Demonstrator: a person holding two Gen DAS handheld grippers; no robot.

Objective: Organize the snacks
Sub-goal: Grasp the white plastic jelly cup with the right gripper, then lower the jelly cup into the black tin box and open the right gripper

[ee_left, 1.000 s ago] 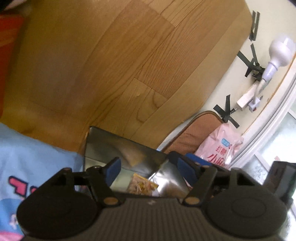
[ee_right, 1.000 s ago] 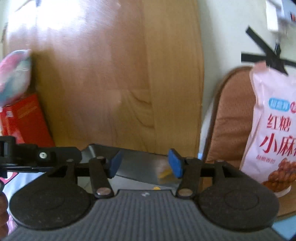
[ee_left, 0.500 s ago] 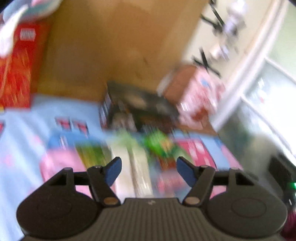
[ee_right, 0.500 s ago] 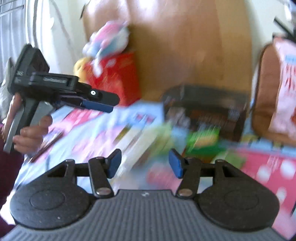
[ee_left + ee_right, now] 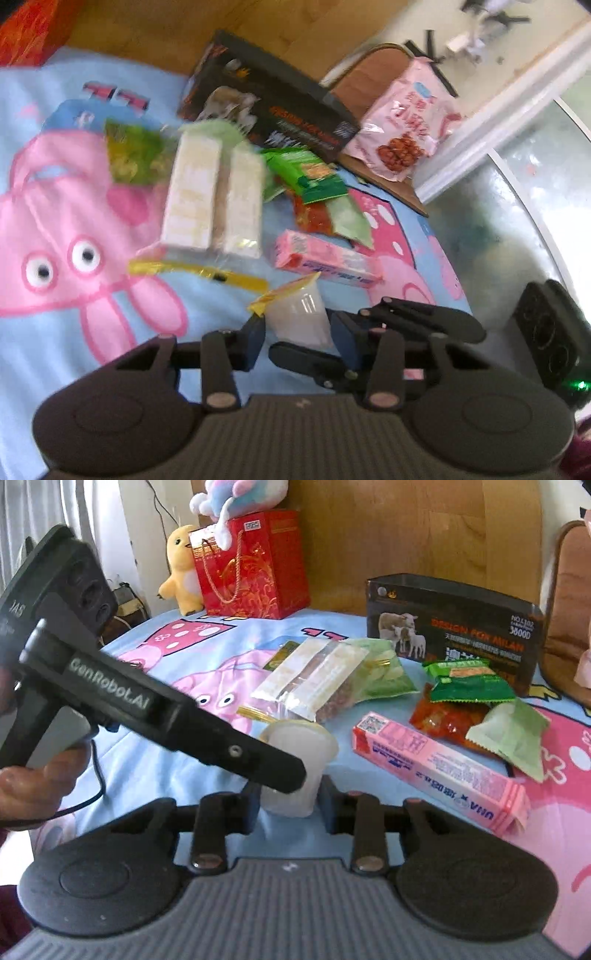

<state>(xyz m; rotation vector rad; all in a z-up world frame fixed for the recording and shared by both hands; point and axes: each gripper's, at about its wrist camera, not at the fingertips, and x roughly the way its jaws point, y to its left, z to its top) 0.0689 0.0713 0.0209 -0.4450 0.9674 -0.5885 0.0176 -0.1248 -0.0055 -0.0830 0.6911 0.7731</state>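
A white jelly cup [image 5: 297, 315] [image 5: 295, 764] with a yellow lid lies on the blue cartoon sheet [image 5: 74, 332]. Both open grippers flank it: my left gripper [image 5: 301, 341] and my right gripper [image 5: 290, 806], with the cup between their fingers. Whether the pads touch it I cannot tell. Beyond lie a pink box [image 5: 327, 260] [image 5: 439, 771], a clear wafer pack [image 5: 212, 195] [image 5: 314, 675], green packets [image 5: 310, 175] [image 5: 469, 681], a red packet [image 5: 447, 716] and an open black box [image 5: 273, 110] [image 5: 454, 631].
A pink snack bag [image 5: 406, 125] leans on a brown cushion [image 5: 373, 77] at the right. A red gift bag [image 5: 255, 565] and a yellow plush toy [image 5: 181, 572] stand at the back left by the wooden headboard [image 5: 406, 528].
Both grippers have pulled back from over the black box and dropped down to the jelly cup on the sheet. Both stay open.
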